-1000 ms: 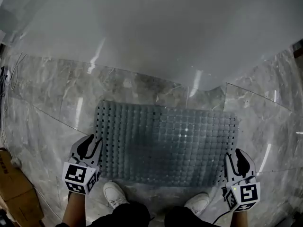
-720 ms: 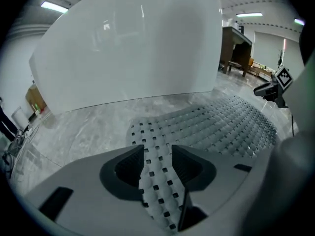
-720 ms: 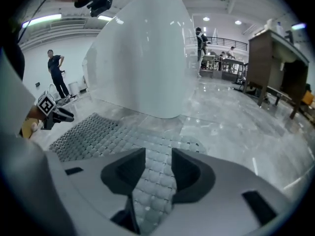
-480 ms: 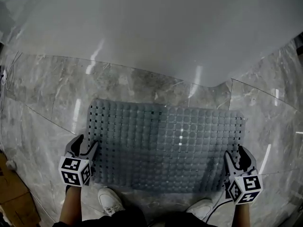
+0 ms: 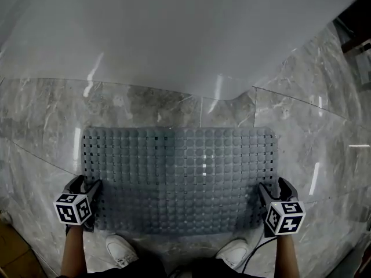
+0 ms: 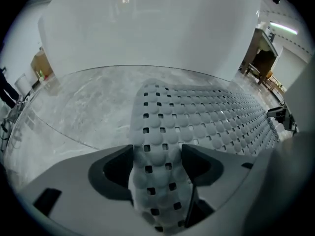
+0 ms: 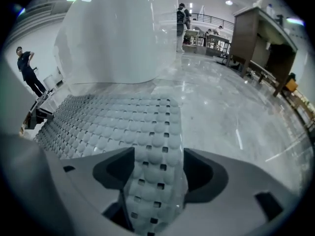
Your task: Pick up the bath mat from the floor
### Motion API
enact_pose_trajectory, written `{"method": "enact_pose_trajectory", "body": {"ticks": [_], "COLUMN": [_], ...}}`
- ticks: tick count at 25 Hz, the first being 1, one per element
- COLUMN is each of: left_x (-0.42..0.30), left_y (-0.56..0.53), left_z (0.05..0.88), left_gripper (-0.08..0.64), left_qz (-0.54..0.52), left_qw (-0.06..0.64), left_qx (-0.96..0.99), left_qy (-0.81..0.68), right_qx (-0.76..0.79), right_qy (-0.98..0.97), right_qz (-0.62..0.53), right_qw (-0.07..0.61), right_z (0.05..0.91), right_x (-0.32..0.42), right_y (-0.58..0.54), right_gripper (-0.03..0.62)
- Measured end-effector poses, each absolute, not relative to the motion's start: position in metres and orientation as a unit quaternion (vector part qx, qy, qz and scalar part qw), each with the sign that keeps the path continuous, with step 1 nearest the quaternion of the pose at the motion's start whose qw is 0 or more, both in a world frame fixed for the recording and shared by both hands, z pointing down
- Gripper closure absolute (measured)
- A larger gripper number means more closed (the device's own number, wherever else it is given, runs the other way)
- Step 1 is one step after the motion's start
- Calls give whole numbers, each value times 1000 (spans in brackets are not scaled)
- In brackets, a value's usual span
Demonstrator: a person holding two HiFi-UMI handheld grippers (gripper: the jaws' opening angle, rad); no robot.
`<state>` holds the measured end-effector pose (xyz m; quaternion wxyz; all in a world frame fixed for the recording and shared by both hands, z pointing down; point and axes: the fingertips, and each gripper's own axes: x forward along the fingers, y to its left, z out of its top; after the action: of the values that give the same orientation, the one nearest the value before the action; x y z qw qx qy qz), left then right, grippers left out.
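The left tongs (image 5: pixel 86 185) and the right tongs (image 5: pixel 272 188) are released, their jaws having just been opening. Each straddles one short end of the grey perforated bath mat (image 5: pixel 179 178) without clamping it. The mat lies flat on the marble floor (image 5: pixel 324 138), just ahead of the person's white shoes (image 5: pixel 120 249).

No legible text, labels or numbers anywhere

Between the fingers: the jaws of the left gripper (image 5: pixel 84 185) and right gripper (image 5: pixel 273 188) have just been opening; a bath mat (image 5: pixel 179 178) end fills each gap.
Outward of the fingers: bare marble floor (image 5: pixel 324 149), open.
Ahead of the fingers: a large white glossy body (image 5: pixel 174 33) blocks the way past the mat.
Behind the fingers: shoes (image 5: pixel 120 249) close by.
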<state>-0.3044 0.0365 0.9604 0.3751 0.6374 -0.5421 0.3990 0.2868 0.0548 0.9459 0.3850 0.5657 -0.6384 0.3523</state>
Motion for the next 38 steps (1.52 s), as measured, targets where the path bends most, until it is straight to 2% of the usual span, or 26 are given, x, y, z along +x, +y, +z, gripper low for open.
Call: {"method": "enact_pose_trajectory", "body": {"ticks": [10, 16, 19, 21, 25, 32, 38], "left_x": [-300, -289, -285, -283, -278, -269, -257], "left_y": [37, 38, 39, 39, 39, 41, 35], "left_z": [961, 960, 959, 959, 955, 936, 892], "left_gripper": [281, 359, 380, 397, 449, 500, 509], "left_qz": [411, 424, 433, 438, 432, 403, 374], "left_qw": [369, 353, 345, 334, 325, 321, 305], "left_qx": [635, 640, 641, 645, 657, 679, 705], "left_qy": [-539, -535, -533, -530, -525, -522, -520], "right_qx": [536, 532, 528, 528, 518, 515, 528], "right_qy": [-631, -629, -637, -644, -657, -671, -679], "right_qz": [401, 399, 392, 382, 346, 333, 312], "right_qw": [392, 403, 402, 401, 425, 416, 403], "right_z": [960, 959, 958, 957, 951, 934, 889], "right_x": [291, 290, 283, 276, 266, 258, 245], "right_y": [60, 60, 61, 62, 60, 62, 59], "right_gripper": [276, 281, 332, 398, 477, 509, 512]}}
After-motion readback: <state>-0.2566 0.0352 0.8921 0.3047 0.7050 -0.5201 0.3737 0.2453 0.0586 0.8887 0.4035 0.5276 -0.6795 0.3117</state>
